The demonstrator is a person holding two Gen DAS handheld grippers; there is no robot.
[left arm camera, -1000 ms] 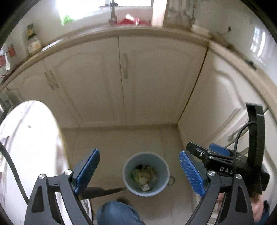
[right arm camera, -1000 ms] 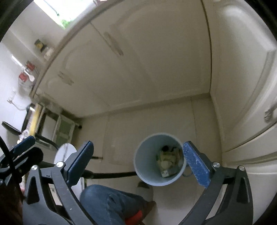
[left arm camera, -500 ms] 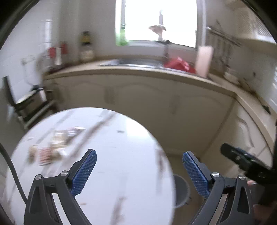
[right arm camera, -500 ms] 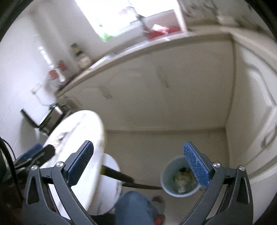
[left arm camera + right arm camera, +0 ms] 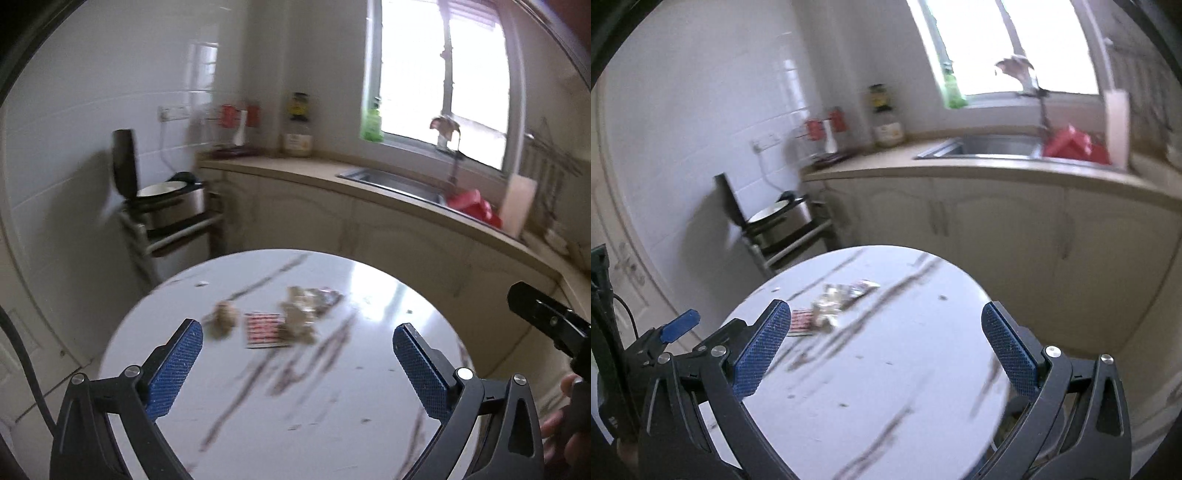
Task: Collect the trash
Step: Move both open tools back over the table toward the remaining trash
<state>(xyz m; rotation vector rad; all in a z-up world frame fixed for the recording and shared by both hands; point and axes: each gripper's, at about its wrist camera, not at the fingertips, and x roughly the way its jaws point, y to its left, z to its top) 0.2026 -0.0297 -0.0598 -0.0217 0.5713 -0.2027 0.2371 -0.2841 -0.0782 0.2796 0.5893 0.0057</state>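
A round white marble table [image 5: 332, 424] fills the lower part of both views. Trash lies on its far half: a red-striped wrapper [image 5: 263, 329], a crumpled brownish wad [image 5: 223, 320], and crinkled silvery wrappers [image 5: 308, 302]. The same pile shows in the right wrist view [image 5: 834, 301]. My left gripper [image 5: 297, 369] is open and empty, above the table short of the trash. My right gripper [image 5: 886, 350] is open and empty over the table [image 5: 886, 387], with the trash ahead to its left. The bin is hidden.
Cream kitchen cabinets [image 5: 388, 236] with a counter and steel sink [image 5: 391, 181] stand behind the table under a window. A rice cooker on a small rack [image 5: 170, 203] is at the left wall. A red bag [image 5: 474, 206] lies by the sink.
Both grippers have swung up from the bin on the floor to the tabletop. The trash pile now lies ahead of both. Both stay open.
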